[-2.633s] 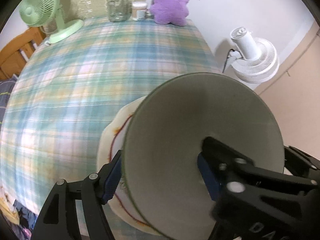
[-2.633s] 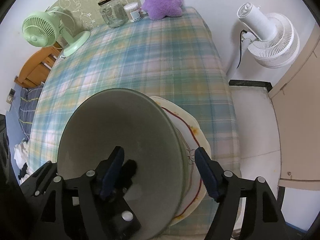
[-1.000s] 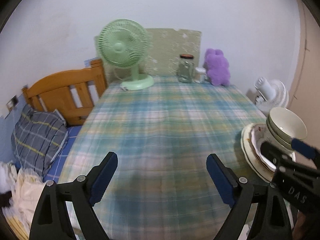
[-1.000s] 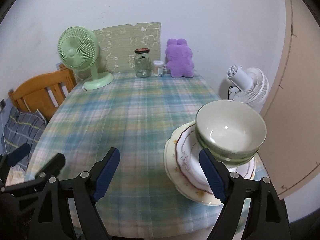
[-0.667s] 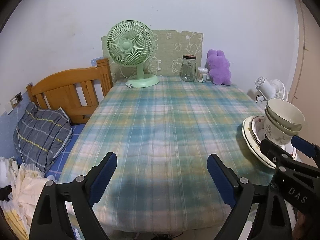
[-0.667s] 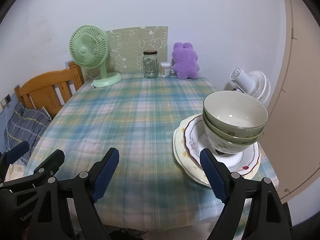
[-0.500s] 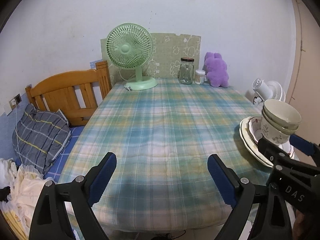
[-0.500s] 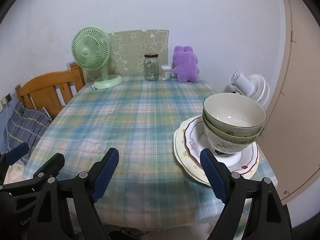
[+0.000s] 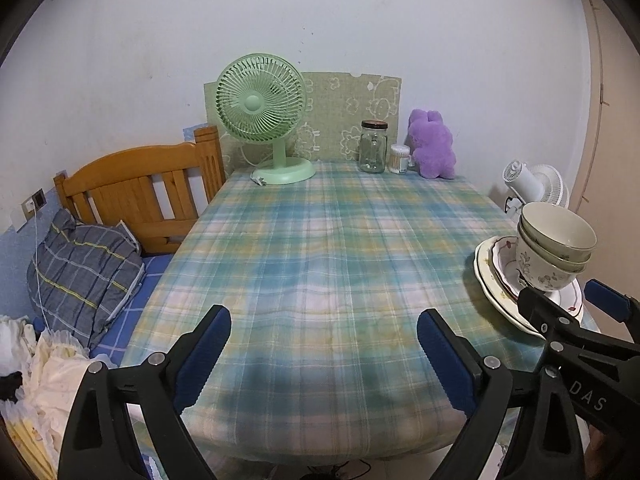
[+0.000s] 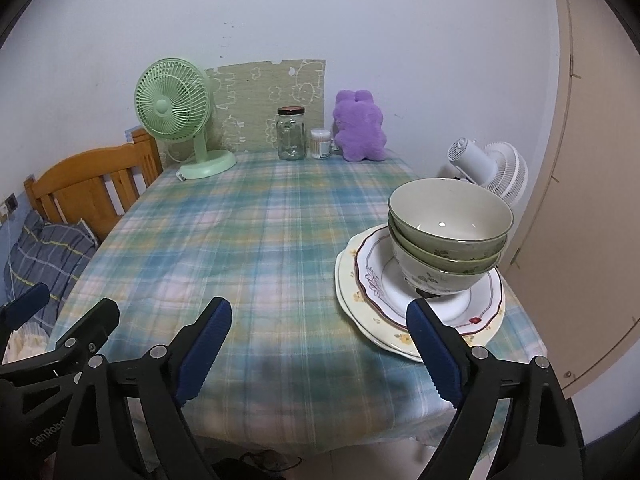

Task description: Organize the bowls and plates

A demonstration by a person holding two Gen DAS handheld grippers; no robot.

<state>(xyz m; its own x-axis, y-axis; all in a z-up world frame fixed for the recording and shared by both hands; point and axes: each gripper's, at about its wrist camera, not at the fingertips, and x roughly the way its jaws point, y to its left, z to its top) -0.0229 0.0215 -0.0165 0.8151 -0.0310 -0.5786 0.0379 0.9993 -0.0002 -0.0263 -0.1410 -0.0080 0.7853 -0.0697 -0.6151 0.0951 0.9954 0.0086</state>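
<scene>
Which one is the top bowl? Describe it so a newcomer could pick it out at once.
Start at the plaid-covered table and go to the stacked plates at its right edge, where nested bowls stand. The top bowl sits highest, plain pale green inside; the bottom bowl is cream with leaf sprigs.

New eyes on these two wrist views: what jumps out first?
The stack of bowls nested on two plates at the table's right near corner grabs the eye first. Next, the mint green fan and the purple plush toy along the far edge by the wall, with a glass jar between them. Both grippers, left gripper and right gripper, hang open and empty over the plaid tablecloth.
</scene>
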